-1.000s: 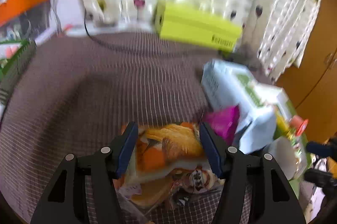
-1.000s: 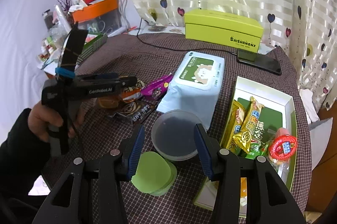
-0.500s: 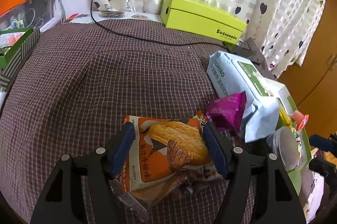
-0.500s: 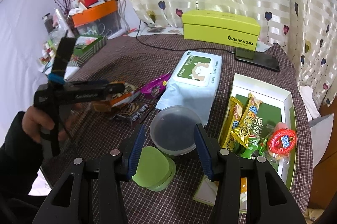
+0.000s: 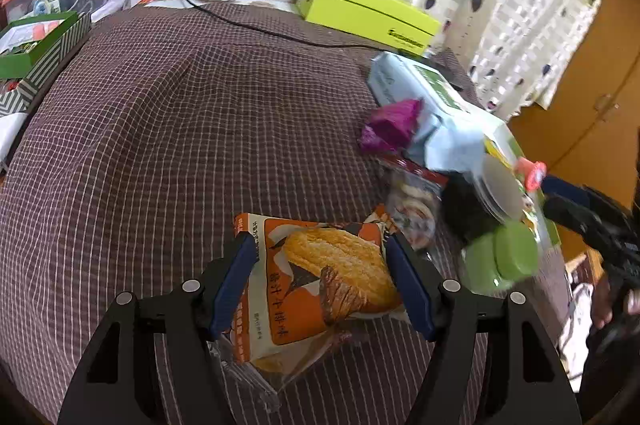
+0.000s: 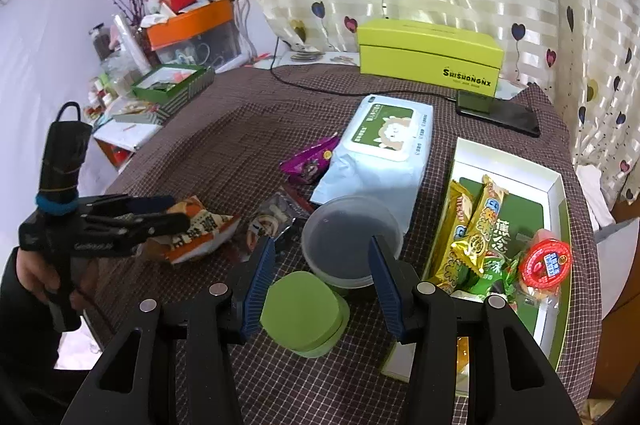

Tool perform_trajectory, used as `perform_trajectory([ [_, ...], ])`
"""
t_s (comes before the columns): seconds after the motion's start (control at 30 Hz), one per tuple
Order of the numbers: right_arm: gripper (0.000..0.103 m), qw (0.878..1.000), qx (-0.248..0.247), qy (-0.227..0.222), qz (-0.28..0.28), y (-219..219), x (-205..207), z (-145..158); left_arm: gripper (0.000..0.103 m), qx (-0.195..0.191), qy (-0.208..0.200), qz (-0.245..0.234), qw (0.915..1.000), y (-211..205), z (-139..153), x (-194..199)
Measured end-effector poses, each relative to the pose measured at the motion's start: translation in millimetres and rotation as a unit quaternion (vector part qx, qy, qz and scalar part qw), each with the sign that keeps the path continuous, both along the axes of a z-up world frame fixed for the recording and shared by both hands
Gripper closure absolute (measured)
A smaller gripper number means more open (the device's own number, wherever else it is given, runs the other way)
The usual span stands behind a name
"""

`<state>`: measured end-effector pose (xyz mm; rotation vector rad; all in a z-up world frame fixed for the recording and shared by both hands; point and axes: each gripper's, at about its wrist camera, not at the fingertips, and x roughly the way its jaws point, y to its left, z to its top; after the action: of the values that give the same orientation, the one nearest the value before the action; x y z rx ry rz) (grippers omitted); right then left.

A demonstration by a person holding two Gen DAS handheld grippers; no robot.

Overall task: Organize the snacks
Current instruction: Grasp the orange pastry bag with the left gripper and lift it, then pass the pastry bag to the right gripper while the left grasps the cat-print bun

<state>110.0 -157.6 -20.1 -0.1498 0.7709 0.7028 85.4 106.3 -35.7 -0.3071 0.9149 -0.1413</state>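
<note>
Orange foil shows between the blue pads of the left gripper (image 5: 322, 285): a pastry snack packet (image 5: 320, 277) is clamped across its width, fingers clenched on both edges. Seen from the right wrist, this packet (image 6: 198, 235) appears to be lifted off the checked worktop (image 6: 224, 145), nose sagging down, which suits a soft bag gripped at the sides; I judge it is on its way to the white tray (image 6: 558, 185) at the right, where yellow wafer bars (image 6: 476, 225) and a red-lidded jelly cup (image 6: 546, 263) already lie.

The right gripper (image 6: 322, 283) hangs released, fingers spread wide above a clear plastic tub (image 6: 350, 239) and a green lidded cup (image 6: 306, 317), touching neither as far as I can tell; it seems to be waiting its turn.

From the left wrist the print on the packet is plain, but its height over the cloth is not. The right wrist view supplies that and also the tray's contents, the wet-wipes pack (image 6: 380, 149), the purple wrapper (image 6: 310, 159) just beside it, and a dark biscuit packet (image 6: 268, 223) lying near the tub, probably the snacks left to gather. A lime box (image 6: 430, 55) and a phone (image 6: 500, 111) sit at the far edge.
</note>
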Motion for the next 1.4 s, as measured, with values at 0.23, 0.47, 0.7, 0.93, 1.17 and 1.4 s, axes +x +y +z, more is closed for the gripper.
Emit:
perform_trajectory([
  [0.23, 0.055, 1.0, -0.003, -0.005, 0.03, 13, -11, 1, 0.034, -0.008, -0.035, -0.029, 0.9989, -4, 9, -25],
  [0.47, 0.055, 0.999, -0.004, -0.008, 0.05, 26, -19, 3, 0.034, 0.03, -0.045, 0.049, 0.9974, 32, 14, -38],
  [0.7, 0.055, 0.998, -0.009, -0.006, 0.061, 36, -23, 2, 0.034, 0.046, -0.007, 0.086, 0.9952, 46, -4, -42],
  [0.93, 0.054, 0.997, -0.024, 0.003, 0.076, 46, -26, -5, 0.034, 0.046, -0.016, 0.009, 0.9987, 6, -2, -32],
  [1.17, 0.053, 0.996, -0.024, 0.002, 0.084, 48, -30, -8, 0.034, 0.055, -0.034, -0.05, 0.9967, -11, -2, -37],
  [1.4, 0.053, 0.996, -0.022, 0.003, 0.084, 46, -30, -8, 0.034, 0.035, -0.044, -0.084, 0.9948, 14, -8, -42],
])
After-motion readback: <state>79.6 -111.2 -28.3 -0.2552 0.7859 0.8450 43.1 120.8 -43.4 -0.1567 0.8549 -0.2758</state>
